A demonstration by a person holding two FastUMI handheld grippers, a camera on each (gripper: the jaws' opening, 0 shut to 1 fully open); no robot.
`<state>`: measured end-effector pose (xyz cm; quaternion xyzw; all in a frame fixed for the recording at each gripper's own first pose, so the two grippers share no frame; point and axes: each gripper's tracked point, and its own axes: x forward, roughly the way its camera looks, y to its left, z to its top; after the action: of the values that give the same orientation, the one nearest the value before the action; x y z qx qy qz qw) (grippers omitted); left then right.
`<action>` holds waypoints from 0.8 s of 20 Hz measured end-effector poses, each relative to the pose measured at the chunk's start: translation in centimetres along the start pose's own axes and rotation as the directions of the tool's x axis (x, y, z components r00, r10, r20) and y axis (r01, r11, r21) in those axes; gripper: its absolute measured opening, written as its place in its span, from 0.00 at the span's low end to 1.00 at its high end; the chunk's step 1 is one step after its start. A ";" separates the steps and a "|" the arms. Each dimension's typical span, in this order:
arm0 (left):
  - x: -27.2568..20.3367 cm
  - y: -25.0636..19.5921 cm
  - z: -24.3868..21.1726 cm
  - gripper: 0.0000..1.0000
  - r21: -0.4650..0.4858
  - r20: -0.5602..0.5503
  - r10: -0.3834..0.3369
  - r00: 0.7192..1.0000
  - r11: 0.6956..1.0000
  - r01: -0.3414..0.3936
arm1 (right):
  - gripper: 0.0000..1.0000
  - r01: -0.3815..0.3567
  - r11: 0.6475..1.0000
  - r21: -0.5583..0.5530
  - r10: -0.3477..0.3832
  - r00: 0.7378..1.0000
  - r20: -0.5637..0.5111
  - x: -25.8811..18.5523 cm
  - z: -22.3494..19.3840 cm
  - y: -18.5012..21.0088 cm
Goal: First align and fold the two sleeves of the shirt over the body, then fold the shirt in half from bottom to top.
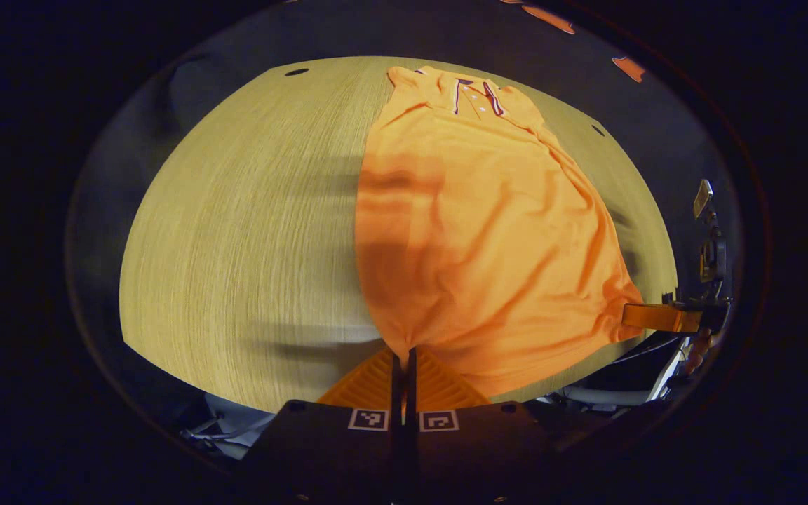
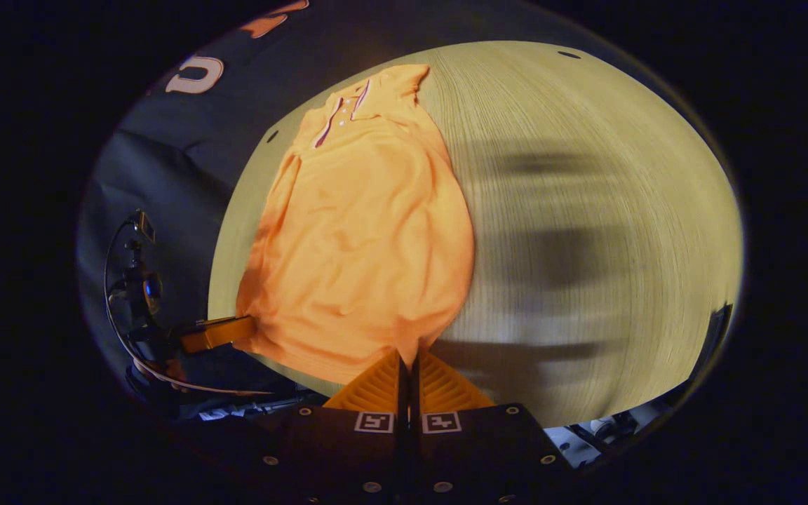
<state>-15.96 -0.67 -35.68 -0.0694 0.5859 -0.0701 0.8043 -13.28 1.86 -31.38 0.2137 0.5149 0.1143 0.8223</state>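
Shirt [image 1: 474, 231] lies centre frame on the desk [image 1: 236, 238], sleeves already in — both grippers [image 1: 404, 358] [image 2: 407, 361] have jaws pinching a hem corner; soft, light cloth, likely to sag — lift corners together

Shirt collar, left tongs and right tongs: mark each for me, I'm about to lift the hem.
shirt collar [image 1: 475, 95], left gripper view, on the buttoned placket.
left tongs [image 1: 404, 359], left gripper view, between the tips, pinching the hem corner.
right tongs [image 2: 408, 359], right gripper view, between the tips, pinching the other hem corner.
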 end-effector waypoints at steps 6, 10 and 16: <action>-2.4 -0.8 6.6 0.02 0.012 0.110 -0.034 0.993 0.999 0.033 | 0.00 -0.025 0.999 -0.035 0.027 0.998 0.062 -1.6 3.7 1.0; -3.8 -1.1 10.5 0.01 0.040 0.157 -0.056 0.986 0.998 0.050 | 0.00 -0.055 0.998 -0.026 0.057 0.990 0.126 -2.5 7.5 2.2; -4.1 -1.6 17.4 0.01 0.053 0.216 -0.095 0.972 0.995 0.086 | 0.01 -0.037 0.999 -0.038 0.044 0.977 0.207 -3.7 14.6 3.2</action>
<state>-0.72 -0.99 -26.29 -0.0856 0.4888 -0.1114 0.8610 -1.78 -0.21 -21.40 0.2209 0.4198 0.1165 0.8726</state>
